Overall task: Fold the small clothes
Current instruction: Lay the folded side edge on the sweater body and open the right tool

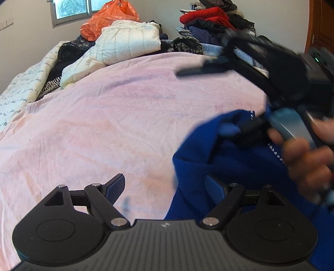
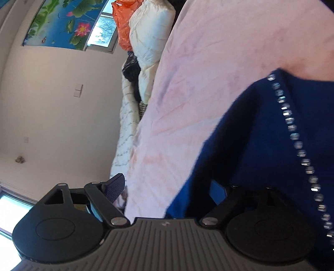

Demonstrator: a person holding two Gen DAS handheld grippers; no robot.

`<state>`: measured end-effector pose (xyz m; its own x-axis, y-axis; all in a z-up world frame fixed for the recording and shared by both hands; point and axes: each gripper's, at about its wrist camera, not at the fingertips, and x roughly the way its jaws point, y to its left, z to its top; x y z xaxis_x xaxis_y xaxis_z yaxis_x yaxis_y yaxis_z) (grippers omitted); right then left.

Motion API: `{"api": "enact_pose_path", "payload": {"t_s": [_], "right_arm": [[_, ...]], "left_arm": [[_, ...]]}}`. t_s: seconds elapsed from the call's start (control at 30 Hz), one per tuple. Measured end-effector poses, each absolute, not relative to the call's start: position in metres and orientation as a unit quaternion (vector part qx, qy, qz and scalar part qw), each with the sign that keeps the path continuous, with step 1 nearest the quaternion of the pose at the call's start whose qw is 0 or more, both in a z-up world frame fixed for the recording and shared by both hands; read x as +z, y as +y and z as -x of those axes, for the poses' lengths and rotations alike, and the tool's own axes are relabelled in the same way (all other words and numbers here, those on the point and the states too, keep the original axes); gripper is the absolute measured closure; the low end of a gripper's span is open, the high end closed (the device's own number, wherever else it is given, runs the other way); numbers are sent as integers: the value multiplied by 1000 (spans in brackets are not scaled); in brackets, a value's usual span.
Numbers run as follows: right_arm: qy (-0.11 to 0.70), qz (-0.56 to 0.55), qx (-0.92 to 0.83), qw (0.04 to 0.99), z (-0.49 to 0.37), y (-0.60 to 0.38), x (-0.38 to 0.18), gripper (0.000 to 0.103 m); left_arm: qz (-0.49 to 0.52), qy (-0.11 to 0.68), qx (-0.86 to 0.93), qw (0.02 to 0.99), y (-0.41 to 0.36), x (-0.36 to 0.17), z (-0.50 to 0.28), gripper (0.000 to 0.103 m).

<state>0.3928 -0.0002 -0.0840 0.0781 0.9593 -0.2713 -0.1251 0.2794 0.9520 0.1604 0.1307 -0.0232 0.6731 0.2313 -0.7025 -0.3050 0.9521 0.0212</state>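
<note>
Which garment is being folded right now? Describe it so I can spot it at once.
Start from the pink sheet that covers the bed. On its near right side lies a rumpled blue garment. Unlike the clothes piled at the far edge, it is deep blue, with a line of small shiny stones along one edge.

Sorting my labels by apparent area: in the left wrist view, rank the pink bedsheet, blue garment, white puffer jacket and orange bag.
1. pink bedsheet
2. blue garment, enlarged by nearness
3. white puffer jacket
4. orange bag
</note>
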Motion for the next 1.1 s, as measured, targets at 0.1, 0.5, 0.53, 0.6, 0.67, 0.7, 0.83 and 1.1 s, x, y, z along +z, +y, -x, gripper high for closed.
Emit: {"api": "enact_pose_path", "payload": {"t_s": [0.1,0.5,0.53,0.6,0.67,0.7,0.83,1.1], "right_arm": [[459,-404,417,672,-399,12,-72,14],[420,-321,380,759,-367,-66,-33,7],[425,-315,373,762,-356,-78,-34,7],[428,-316,360,767,-330,-113,-36,7],[437,-327,345,764,-306,-143,-40,7],[438,-335,337,763,-292,-159,-44,7],[443,-349,313,764,-251,-200,-58,7],[399,-239,308,830,-232,-180,-43,18]], "left_arm": [[48,385,146,910,130,-27,-167,19],[34,389,152,908,138,-41,-197,8],[34,388,154,908,139,-42,-199,7],[44,387,156,908,143,-42,-199,7],[55,382,158,909,145,-37,-195,7],[54,377,159,911,144,-35,-192,8],[46,364,164,916,142,-24,-175,8],[43,365,157,917,140,-14,-146,8]]}}
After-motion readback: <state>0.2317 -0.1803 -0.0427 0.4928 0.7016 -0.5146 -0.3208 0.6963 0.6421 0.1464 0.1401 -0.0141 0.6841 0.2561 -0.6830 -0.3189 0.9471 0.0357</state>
